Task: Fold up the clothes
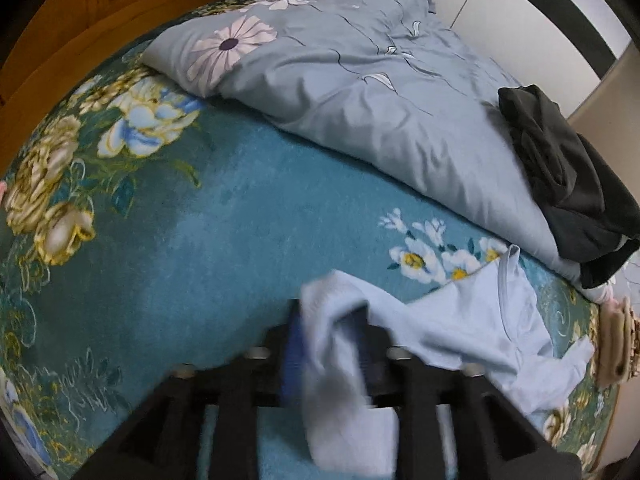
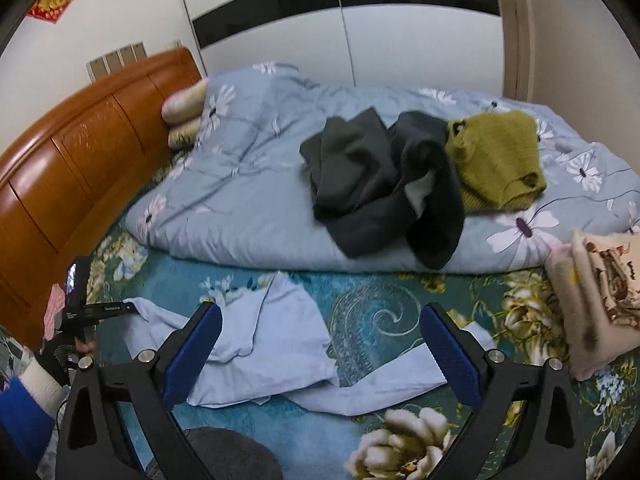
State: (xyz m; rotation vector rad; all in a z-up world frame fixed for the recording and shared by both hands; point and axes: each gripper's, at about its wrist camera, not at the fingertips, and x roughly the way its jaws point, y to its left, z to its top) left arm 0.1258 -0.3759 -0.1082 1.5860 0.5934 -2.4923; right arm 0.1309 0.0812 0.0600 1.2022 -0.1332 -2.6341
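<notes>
A light blue shirt lies crumpled on the teal flowered bedspread. My right gripper hovers over it with its blue pads wide apart and nothing between them. In the left wrist view, an end of the same shirt hangs loosely between the fingers of my left gripper and drapes over the right finger. The jaws stand apart and the pads do not press on the cloth. In the right wrist view, a person's hand holds the left gripper at the far left, by the shirt's sleeve.
A grey flowered duvet lies bunched at the back, with dark grey garments and an olive sweater on it. A folded beige garment lies at the right. A wooden headboard lines the left, and a white wardrobe stands behind.
</notes>
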